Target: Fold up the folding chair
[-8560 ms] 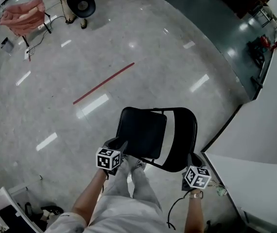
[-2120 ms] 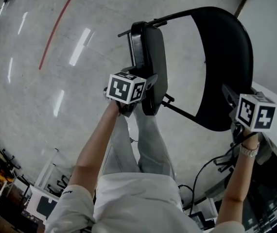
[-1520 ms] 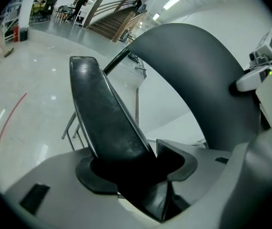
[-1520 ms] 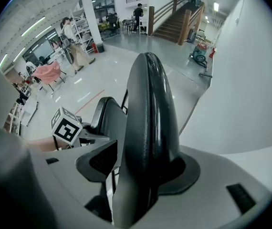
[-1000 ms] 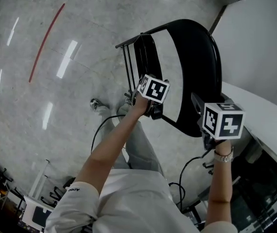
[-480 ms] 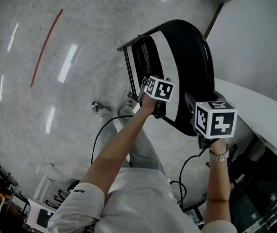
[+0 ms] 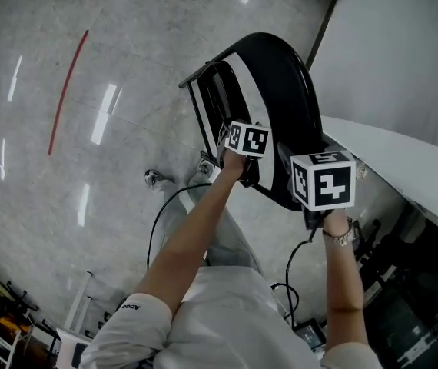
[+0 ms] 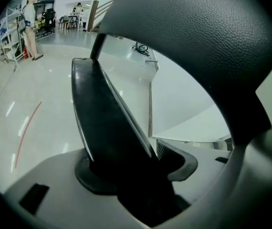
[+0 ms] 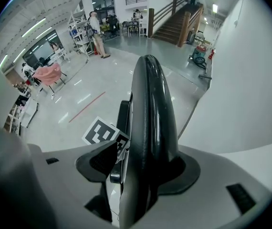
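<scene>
The black folding chair (image 7: 280,91) stands on the grey floor with its seat (image 7: 223,106) swung up close to the backrest (image 7: 284,83). My left gripper (image 7: 248,175) is shut on the seat's edge. In the left gripper view the seat (image 8: 102,123) runs up from between the jaws of the left gripper (image 8: 136,171), and the backrest (image 8: 198,37) arches overhead. My right gripper (image 7: 308,206) is shut on the backrest's rim. In the right gripper view the backrest (image 9: 150,109) rises edge-on out of the right gripper (image 9: 143,168).
A white partition (image 7: 403,60) and a white ledge (image 7: 411,167) stand close on the right of the chair. A red line (image 7: 65,91) marks the floor at left. A black cable (image 7: 161,214) trails by the person's shoes (image 7: 154,179). Far off are a pink chair (image 9: 47,75) and stairs (image 9: 169,27).
The seat, flat at first, has been raised toward the backrest. Over the last second my left gripper brought it slightly nearer the backrest. My right gripper kept its hold.
</scene>
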The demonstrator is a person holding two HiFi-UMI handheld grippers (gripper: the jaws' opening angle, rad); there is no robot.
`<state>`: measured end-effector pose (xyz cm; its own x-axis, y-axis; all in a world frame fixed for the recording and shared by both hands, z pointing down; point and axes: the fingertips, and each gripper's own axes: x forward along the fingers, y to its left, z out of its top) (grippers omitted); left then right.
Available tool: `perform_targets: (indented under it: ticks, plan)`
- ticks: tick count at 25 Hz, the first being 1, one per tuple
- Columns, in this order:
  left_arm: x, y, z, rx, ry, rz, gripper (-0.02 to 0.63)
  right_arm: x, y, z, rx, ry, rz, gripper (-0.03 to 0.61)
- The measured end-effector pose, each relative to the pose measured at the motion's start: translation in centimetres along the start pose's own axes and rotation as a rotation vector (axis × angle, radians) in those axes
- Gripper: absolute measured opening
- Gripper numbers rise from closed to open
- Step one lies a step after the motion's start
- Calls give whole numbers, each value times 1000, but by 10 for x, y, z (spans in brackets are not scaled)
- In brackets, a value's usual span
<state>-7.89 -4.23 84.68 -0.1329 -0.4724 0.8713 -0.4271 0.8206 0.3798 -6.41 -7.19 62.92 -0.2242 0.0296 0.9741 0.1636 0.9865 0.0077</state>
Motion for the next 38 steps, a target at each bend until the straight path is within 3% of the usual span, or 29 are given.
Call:
perform_targets:
  ticks: [8, 13, 16, 19, 23, 29, 34, 38]
  plan:
    - [-4, 2, -5, -7, 10, -20, 259, -1, 6, 0, -17, 13, -28, 267]
    - [-13, 4, -7, -10, 31, -83, 259, -1, 12, 1, -31, 24, -83, 267]
    - [-32, 12, -13, -9, 60, -127, 261, -4, 30, 3, -12, 25, -28, 267]
    - [-60, 22, -13, 20, 57, -147, 259, -7, 37, 2, -12, 39, -52, 267]
    - [-104, 41, -6, 155, 33, -147, 259, -8, 41, 3, -26, 52, -71, 267]
    - [-192, 13, 28, 325, -138, -506, 259, -10, 47, 2, -16, 55, -10, 267]
    - [-264, 0, 66, 604, -227, -519, 243, -14, 46, 0, 2, 51, 16, 267]
    - [-311, -15, 96, 846, -369, -512, 102, -18, 59, 1, 9, 45, 31, 267]
